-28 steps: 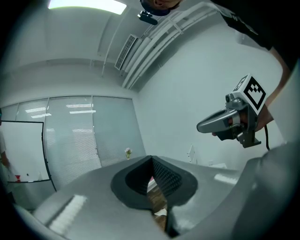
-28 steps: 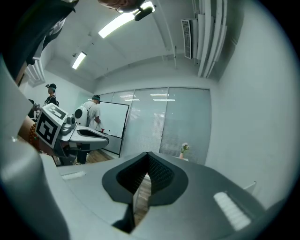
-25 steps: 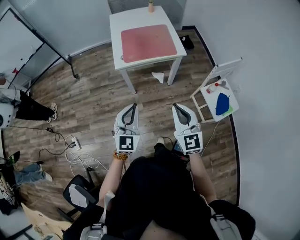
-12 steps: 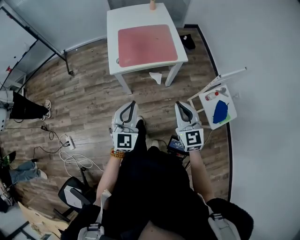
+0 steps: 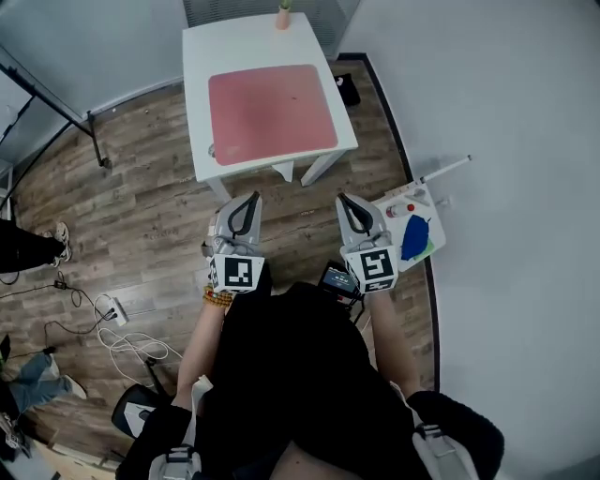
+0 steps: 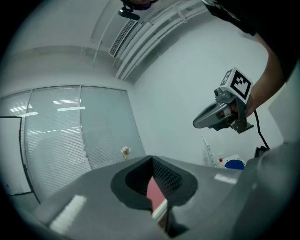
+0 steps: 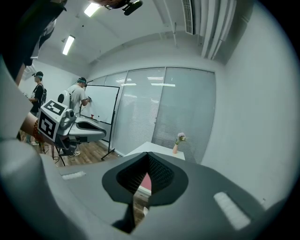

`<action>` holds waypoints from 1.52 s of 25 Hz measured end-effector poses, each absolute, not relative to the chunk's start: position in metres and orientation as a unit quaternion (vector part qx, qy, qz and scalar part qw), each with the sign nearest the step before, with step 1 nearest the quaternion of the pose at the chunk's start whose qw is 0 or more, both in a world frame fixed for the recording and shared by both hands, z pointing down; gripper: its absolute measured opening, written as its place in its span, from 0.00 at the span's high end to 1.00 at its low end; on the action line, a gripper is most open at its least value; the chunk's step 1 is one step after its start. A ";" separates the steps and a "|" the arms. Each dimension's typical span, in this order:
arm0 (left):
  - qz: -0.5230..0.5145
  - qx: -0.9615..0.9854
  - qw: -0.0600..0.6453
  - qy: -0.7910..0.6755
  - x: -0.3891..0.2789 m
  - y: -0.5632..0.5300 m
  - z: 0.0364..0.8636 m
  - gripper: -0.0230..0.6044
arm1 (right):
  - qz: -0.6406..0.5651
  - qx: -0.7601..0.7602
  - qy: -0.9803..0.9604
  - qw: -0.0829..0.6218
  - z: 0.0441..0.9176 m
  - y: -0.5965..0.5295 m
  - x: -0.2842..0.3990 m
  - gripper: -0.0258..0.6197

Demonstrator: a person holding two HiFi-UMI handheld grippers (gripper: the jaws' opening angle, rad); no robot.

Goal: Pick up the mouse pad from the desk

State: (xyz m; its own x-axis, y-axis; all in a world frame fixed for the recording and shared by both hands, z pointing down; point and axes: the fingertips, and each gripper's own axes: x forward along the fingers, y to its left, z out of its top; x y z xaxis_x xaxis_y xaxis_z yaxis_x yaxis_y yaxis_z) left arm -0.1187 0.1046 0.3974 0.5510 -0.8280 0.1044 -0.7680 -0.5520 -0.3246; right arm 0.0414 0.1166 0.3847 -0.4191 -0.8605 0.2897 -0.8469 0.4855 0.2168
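A pink-red mouse pad [image 5: 272, 112] lies flat on a white desk [image 5: 202, 56] ahead of me. A small vase [image 5: 282, 14] stands at the desk's far edge. My left gripper [image 5: 249, 199] and right gripper [image 5: 343, 200] are held side by side over the wooden floor, short of the desk's near edge. Both are shut with nothing in them. In the left gripper view a strip of the mouse pad [image 6: 153, 191] shows through the hollow of the jaws, and the right gripper [image 6: 197, 123] hangs at the right. In the right gripper view the mouse pad [image 7: 146, 182] shows the same way.
A small white stand [image 5: 417, 202] with a blue cloth and a bottle sits by the right wall. A power strip and cables [image 5: 117, 309] lie on the floor at left. A black rack leg [image 5: 56, 112] runs at far left. Two people stand by a whiteboard [image 7: 101, 105].
The desk with the mouse pad has come nearer and shifted left in the head view as I walked toward it. Both grippers stayed shut and side by side.
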 end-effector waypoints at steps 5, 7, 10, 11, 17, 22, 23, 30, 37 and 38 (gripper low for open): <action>-0.152 -0.873 0.121 0.447 -0.129 0.058 0.418 0.96 | -0.037 0.498 -0.841 0.209 0.389 0.067 0.018 0.92; -0.162 -0.871 0.114 0.449 -0.133 0.045 0.425 0.96 | -0.040 0.487 -0.844 0.220 0.393 0.051 0.013 0.92; -0.185 -0.867 0.116 0.448 -0.132 0.021 0.434 0.96 | -0.040 0.472 -0.850 0.232 0.402 0.021 0.015 0.92; -0.192 -0.865 0.116 0.448 -0.131 0.011 0.437 0.96 | -0.040 0.467 -0.851 0.236 0.407 0.009 0.018 0.92; -0.245 -0.851 0.111 0.451 -0.122 -0.035 0.462 0.96 | -0.039 0.431 -0.863 0.260 0.443 -0.060 0.039 0.92; -0.303 -0.839 0.136 0.430 -0.103 -0.065 0.483 0.95 | -0.081 0.371 -0.875 0.300 0.479 -0.105 0.049 0.92; -0.317 -0.837 0.141 0.423 -0.097 -0.070 0.490 0.94 | -0.085 0.355 -0.880 0.305 0.489 -0.112 0.052 0.92; -0.397 -0.818 0.135 0.395 -0.076 -0.091 0.542 0.90 | -0.107 0.220 -0.903 0.352 0.567 -0.137 0.069 0.91; -0.454 -0.823 0.098 0.326 -0.069 -0.104 0.603 0.84 | -0.102 0.143 -0.897 0.406 0.626 -0.154 0.072 0.85; -0.463 -0.825 0.096 0.310 -0.067 -0.102 0.613 0.84 | -0.098 0.137 -0.894 0.415 0.635 -0.154 0.075 0.84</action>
